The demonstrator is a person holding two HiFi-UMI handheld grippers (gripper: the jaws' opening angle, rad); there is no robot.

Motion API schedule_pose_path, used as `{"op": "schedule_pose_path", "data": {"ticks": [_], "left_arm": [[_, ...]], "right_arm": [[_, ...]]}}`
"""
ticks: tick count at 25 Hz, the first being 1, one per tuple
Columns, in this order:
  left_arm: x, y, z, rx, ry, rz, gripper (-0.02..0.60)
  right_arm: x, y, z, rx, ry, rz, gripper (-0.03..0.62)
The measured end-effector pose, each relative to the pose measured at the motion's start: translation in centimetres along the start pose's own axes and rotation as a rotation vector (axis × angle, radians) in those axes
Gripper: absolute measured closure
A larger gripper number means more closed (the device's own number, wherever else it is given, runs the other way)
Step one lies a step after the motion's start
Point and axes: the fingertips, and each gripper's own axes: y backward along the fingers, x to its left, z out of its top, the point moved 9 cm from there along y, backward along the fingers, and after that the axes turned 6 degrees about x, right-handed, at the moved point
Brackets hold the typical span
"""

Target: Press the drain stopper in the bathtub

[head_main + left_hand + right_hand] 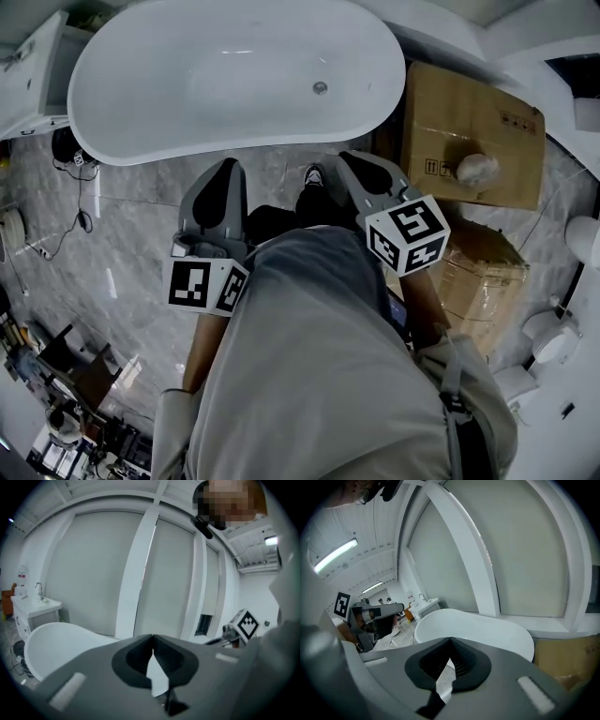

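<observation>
In the white oval bathtub [159,103], only the head view shows one round metal drain stopper [320,88]; the left hand-held gripper [228,169] and right hand-held gripper [354,161] are both clenched, empty.

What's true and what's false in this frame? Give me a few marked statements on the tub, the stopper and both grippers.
1. The drain stopper sits in the floor of the bathtub, toward the end nearer the cardboard box. True.
2. The right gripper is pressing the drain stopper. False: it is held close to the person, outside the tub and clear of the stopper.
3. The jaws of the left gripper and the right gripper are both together, with nothing between them. True.
4. The cardboard box stands inside the bathtub. False: it stands outside the tub, beside its end, at the right of the head view.
</observation>
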Motion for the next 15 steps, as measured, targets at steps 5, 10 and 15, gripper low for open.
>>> {"op": "schedule_pose_path", "data": {"ticks": [5,10,15], "left_arm": [[0.2,-1.3,-0.1,0.037,0.010,0.002,0.581],[1.4,-2.9,0.2,0.037,0.016,-0.010,0.581],[3.1,-4.8,1.2,0.038,0.007,-0.049,0.581]], "right_arm": [[-1.5,-0.9,0.6,-0.001,-0.004,0.006,0.600],[-2.3,-2.6,1.4,-0.008,-0.008,-0.003,0.600],[-1.8,-4.6,2.9,0.000,0.012,-0.016,0.600]]}}
